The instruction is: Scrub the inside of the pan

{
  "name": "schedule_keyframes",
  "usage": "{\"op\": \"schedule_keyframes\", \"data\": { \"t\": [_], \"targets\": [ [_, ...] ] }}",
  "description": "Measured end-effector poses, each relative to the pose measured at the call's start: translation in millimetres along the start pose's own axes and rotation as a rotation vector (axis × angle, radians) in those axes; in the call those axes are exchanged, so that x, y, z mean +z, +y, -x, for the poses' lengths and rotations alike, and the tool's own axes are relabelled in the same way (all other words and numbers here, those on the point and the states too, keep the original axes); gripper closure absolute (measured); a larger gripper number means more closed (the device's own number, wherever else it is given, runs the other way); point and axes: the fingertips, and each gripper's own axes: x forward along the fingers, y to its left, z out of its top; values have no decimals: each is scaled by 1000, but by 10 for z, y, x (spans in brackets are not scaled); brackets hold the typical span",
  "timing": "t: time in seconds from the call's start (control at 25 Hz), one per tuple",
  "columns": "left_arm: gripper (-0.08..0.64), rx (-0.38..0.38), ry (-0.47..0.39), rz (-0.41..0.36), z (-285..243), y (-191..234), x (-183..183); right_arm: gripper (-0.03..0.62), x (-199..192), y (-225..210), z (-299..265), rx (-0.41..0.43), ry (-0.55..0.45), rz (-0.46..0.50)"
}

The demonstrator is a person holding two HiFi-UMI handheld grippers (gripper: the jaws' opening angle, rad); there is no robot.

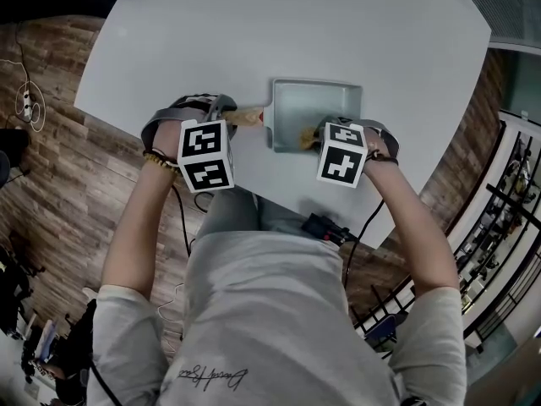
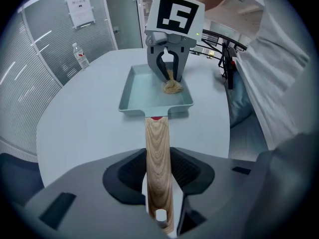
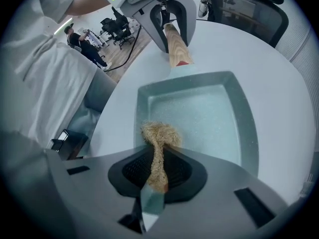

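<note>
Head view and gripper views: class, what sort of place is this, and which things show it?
Probably an office, not a kitchen: a black office chair, a glass partition bearing a paper notice, and a large pale meeting table.

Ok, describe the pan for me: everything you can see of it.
The pan is rectangular and shallow, pale grey-green with a finely speckled floor and low raised walls. A light wooden handle joins one short wall through a small red collar. It lies flat on the white table. The left gripper is clamped on the handle, and a tan fibrous scrubber, held by the right gripper, rests on the floor near the end away from the handle.
</note>
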Motion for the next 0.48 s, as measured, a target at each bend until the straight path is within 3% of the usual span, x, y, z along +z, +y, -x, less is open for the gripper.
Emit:
{"op": "schedule_keyframes", "data": {
  "t": [0.2, 0.48],
  "targets": [
    [410, -7, 2, -47, 1, -25, -51, 525, 53, -174, 13, -59, -14, -6],
    [410, -9, 5, -47, 17, -47, -17, 522, 34, -807, 187, -293, -16, -29]
  ]
}}
